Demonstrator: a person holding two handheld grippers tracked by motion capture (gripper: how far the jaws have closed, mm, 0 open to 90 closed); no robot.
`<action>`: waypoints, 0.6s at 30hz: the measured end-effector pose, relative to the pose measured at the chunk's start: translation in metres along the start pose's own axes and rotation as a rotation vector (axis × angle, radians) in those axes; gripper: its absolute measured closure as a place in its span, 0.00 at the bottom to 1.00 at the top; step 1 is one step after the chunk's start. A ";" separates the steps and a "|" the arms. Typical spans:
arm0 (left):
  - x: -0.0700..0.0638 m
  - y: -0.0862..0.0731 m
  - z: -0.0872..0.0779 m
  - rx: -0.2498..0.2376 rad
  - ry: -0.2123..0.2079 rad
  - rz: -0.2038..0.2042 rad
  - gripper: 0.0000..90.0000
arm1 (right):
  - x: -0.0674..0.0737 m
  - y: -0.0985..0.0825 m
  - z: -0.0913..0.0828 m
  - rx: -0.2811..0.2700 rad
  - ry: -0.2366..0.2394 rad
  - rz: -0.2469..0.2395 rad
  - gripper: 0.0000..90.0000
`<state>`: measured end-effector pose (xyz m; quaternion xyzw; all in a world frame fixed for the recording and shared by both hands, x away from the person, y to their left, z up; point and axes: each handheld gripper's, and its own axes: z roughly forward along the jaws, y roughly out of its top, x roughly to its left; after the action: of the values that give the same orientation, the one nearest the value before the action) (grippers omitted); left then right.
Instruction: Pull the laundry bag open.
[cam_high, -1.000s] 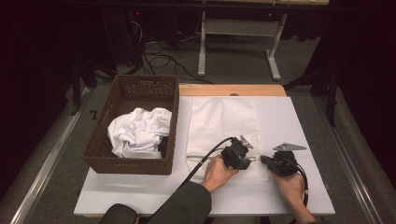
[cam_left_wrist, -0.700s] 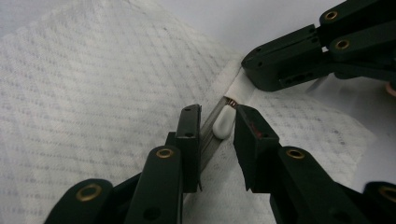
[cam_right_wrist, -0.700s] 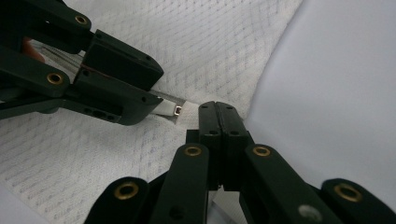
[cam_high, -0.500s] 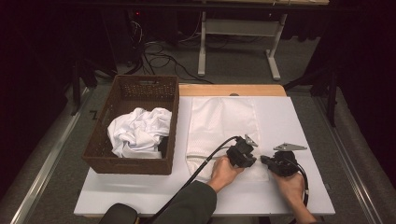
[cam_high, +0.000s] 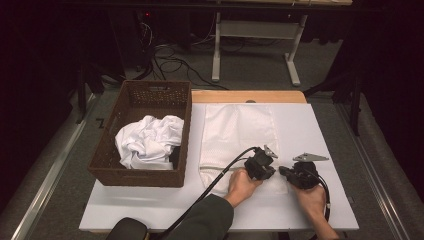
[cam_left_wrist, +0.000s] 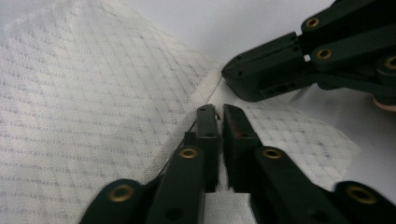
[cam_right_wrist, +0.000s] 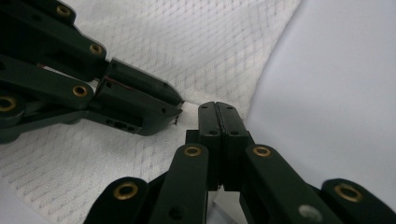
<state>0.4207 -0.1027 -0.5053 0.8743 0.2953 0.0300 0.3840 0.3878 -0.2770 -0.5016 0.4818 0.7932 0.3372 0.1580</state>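
Note:
A white mesh cloth (cam_high: 237, 130) lies flat on the white table (cam_high: 320, 125). Both grippers meet tip to tip at its near right corner. My left gripper (cam_high: 272, 172) points right; its jaws have just been closing and now pinch a fold of the cloth (cam_left_wrist: 93, 93) at their tips (cam_left_wrist: 218, 112). My right gripper (cam_high: 283, 171) points left, its jaws pressed together on the cloth's edge (cam_right_wrist: 217, 108). The cloth (cam_right_wrist: 196, 42) rises slightly toward that grip. Each gripper view also shows the other gripper: the right gripper (cam_left_wrist: 231, 74) and the left gripper (cam_right_wrist: 175, 105), a finger's width away.
A brown wicker basket (cam_high: 150, 177) stands on the table's left part and holds a crumpled white cloth (cam_high: 147, 140). A wooden strip (cam_high: 250, 96) runs along the far edge. Bare table lies right of the mesh cloth. Cables and a metal frame (cam_high: 292, 55) sit on the floor beyond.
The left gripper has shifted a little to the right, toward the right gripper, and its jaws have come together on the cloth. The right hand has kept still.

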 end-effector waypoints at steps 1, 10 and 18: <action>0.000 0.000 0.000 0.001 -0.003 -0.003 0.96 | 0.001 0.001 -0.002 -0.032 0.003 0.023 1.00; 0.000 0.000 -0.001 0.007 -0.009 0.004 0.96 | 0.006 0.001 0.006 -0.001 -0.009 -0.014 1.00; -0.001 -0.001 -0.005 0.017 -0.008 0.016 0.96 | 0.008 -0.001 0.008 0.000 -0.024 -0.032 1.00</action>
<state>0.4183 -0.0994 -0.5020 0.8800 0.2871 0.0268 0.3774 0.3874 -0.2672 -0.5073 0.4731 0.7989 0.3288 0.1728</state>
